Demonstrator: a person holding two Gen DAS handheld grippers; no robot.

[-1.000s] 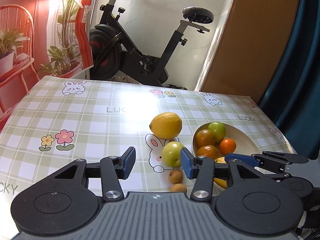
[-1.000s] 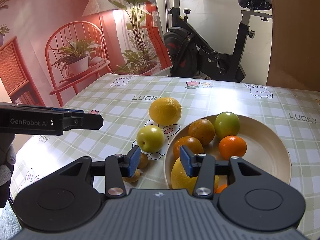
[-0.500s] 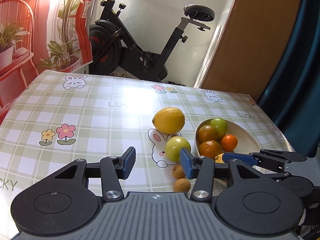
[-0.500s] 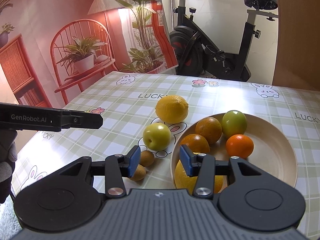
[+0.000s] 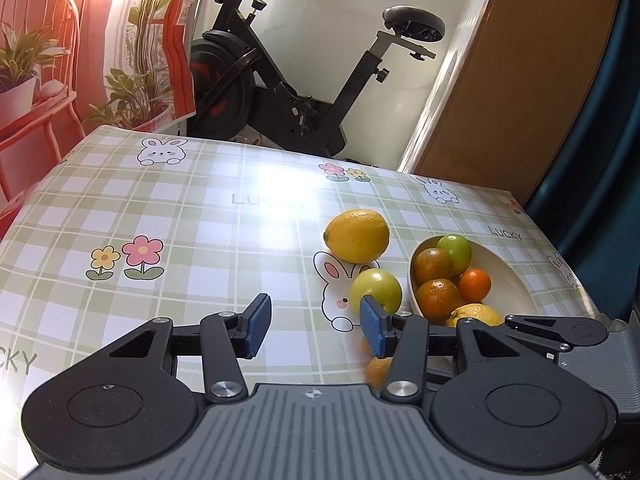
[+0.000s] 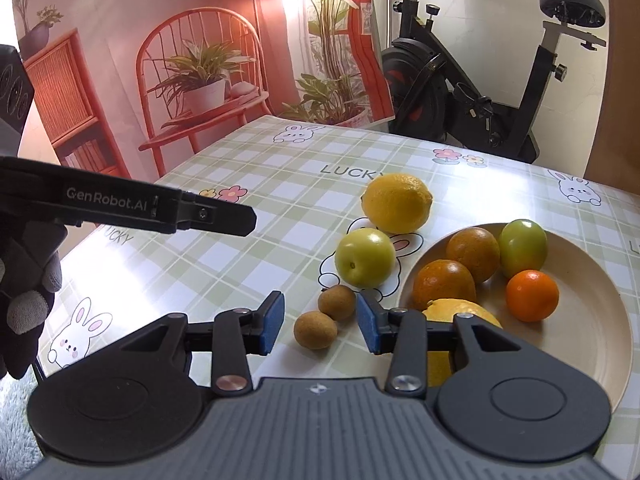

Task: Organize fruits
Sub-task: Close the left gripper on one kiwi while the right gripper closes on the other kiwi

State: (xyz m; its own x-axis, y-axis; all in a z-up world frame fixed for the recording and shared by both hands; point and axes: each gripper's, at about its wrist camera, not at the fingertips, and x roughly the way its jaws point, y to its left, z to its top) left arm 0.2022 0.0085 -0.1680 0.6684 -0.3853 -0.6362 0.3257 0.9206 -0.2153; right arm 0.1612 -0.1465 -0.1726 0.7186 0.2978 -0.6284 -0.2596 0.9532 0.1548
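A cream bowl [image 6: 592, 328] [image 5: 516, 284] holds two dark oranges, a green fruit, a small orange [image 6: 532, 295] and a lemon [image 6: 460, 312]. On the cloth beside it lie a big lemon [image 6: 397, 202] [image 5: 357, 235], a green apple [image 6: 365, 256] [image 5: 375, 291] and two small brown fruits [image 6: 315, 329] [image 6: 337, 302]. My right gripper [image 6: 320, 326] is open just above the brown fruits. My left gripper [image 5: 310, 330] is open and empty left of the apple.
The table has a green checked cloth [image 5: 180, 220] with rabbits and flowers. An exercise bike [image 5: 304, 80] stands behind it, a red backdrop [image 6: 180, 60] to the left. The left gripper's side [image 6: 128, 206] crosses the right wrist view.
Both grippers moved left and a little back. The right gripper's jaws now frame the two brown fruits instead of the bowl's lemon. No fruit moved.
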